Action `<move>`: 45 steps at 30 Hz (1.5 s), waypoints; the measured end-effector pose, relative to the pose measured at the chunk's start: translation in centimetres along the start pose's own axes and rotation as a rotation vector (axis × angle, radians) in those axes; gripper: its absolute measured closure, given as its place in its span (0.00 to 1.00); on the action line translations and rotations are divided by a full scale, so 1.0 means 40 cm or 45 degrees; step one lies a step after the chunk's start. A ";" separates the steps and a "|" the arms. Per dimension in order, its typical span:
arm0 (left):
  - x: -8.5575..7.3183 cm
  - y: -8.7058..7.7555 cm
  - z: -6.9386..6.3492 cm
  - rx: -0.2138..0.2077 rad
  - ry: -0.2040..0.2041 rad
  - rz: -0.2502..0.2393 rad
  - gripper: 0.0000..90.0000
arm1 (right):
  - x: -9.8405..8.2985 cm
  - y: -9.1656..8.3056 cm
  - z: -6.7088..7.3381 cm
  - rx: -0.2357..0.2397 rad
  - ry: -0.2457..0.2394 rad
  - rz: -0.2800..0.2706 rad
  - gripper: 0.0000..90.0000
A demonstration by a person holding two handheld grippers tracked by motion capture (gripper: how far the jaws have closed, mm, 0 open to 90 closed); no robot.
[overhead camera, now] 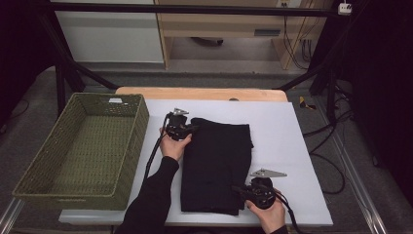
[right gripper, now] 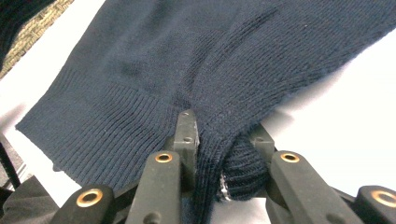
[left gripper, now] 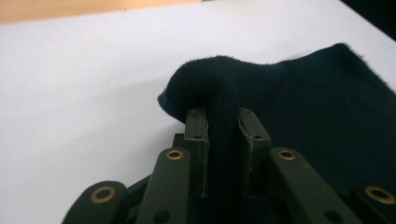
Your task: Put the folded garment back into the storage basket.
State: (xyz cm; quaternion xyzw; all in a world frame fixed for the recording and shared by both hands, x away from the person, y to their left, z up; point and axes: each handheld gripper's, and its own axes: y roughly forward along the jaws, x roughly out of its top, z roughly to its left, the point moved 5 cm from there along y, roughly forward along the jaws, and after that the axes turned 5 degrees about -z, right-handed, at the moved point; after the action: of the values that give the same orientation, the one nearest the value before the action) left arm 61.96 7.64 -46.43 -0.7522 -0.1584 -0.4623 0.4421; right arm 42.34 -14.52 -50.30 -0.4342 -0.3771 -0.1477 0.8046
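The left hand-held gripper [left gripper: 223, 122] pinches a raised fold of the dark navy folded knit garment [overhead camera: 216, 161] at its far left corner, the wool bunched into a hump just beyond the pads. The right hand-held gripper [right gripper: 223, 135] is pressed onto the ribbed hem near the garment's near right corner, a roll of cloth squeezed between its jaws. Both bites look shallow and may catch only the top layers, so I judge that a lift could let lower layers sag and the fold open; the knit could also slide out of the left pinch, where little cloth is held. Because the two grips sit on opposite corners, uneven raising would twist the garment or drag it across the white-covered bench [overhead camera: 302, 161]. The left hand [overhead camera: 174, 144] lies at the far left of the garment, its sleeved forearm stretched forward; the right hand [overhead camera: 269, 214] sits close to the near edge, gripper pointing left. The green woven rectangular basket [overhead camera: 39, 161] stands at the left, well apart.
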 end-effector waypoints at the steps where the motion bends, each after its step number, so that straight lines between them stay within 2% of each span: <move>1: 0.000 0.000 0.000 0.000 0.000 0.000 0.85 | 0.001 -0.001 0.000 0.001 -0.004 -0.002 0.81; 6: 0.024 -0.021 -0.029 -0.022 0.031 -0.046 0.85 | 0.002 -0.003 0.003 0.001 -0.013 -0.007 0.81; 17: 0.059 -0.051 -0.068 -0.060 0.070 -0.088 0.85 | 0.010 -0.012 0.009 0.013 -0.031 -0.032 0.82; 34: 0.100 -0.085 -0.107 -0.093 0.124 -0.131 0.85 | 0.021 -0.024 0.013 0.023 -0.039 -0.057 0.82; 45: 0.126 -0.116 -0.126 -0.113 0.139 -0.158 0.85 | 0.029 -0.033 0.018 0.032 -0.045 -0.075 0.82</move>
State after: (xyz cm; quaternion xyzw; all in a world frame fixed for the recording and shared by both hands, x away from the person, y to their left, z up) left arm 58.78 5.27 -38.91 -0.7334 -0.1598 -0.5356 0.3868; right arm 42.03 -14.61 -48.43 -0.4155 -0.4055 -0.1589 0.7985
